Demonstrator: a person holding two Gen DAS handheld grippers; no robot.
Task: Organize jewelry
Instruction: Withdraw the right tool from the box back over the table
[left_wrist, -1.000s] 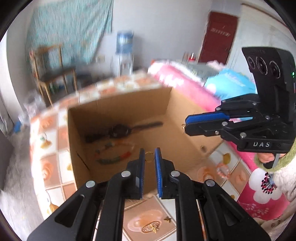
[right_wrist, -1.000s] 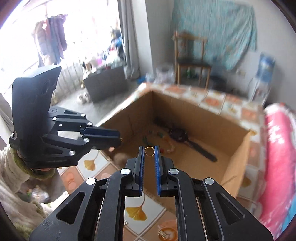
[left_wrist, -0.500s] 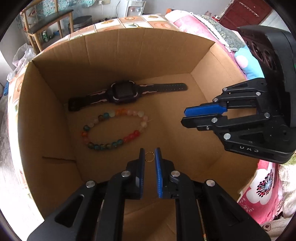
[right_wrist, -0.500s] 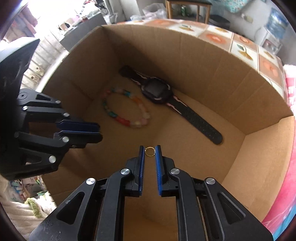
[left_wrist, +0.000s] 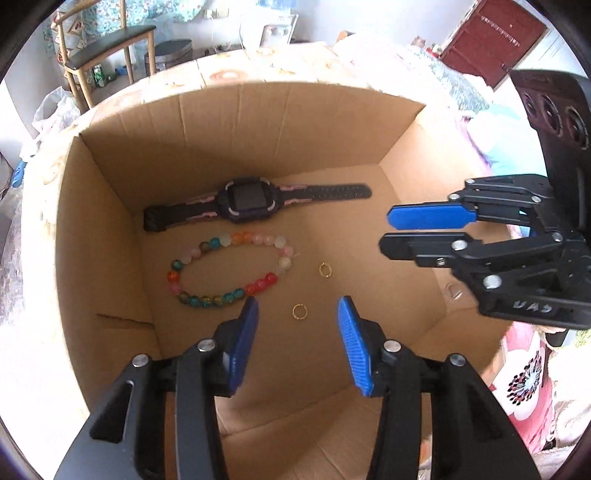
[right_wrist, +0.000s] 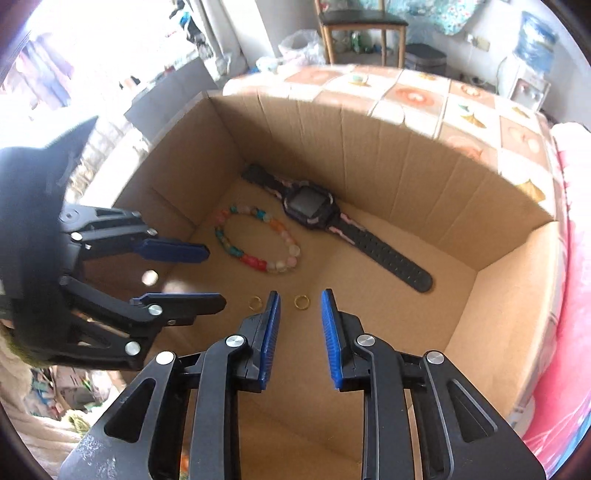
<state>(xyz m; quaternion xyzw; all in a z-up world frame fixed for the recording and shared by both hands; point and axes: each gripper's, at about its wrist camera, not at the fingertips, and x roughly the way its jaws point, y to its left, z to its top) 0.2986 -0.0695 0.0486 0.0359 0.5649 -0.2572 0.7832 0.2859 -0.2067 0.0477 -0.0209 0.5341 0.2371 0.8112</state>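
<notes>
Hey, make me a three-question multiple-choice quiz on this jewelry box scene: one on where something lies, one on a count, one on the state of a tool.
1. Where does the bead bracelet lie in the cardboard box?
A. On top of the watch
B. On the box floor beside the watch
C. Outside the box

2. How many small gold rings lie on the box floor?
A. One
B. Two
C. Four

3. What is the state of the left tool?
A. Open, gripping nothing
B. Shut on a ring
C. Shut on the bracelet

Answers:
1. B: the bracelet rests flat on the cardboard next to the watch, apart from it.
2. B: one ring lies between the left tool's fingers, the other ring a little beyond it.
3. A: its jaws have just been opening, and the ring lies loose on the floor.
</notes>
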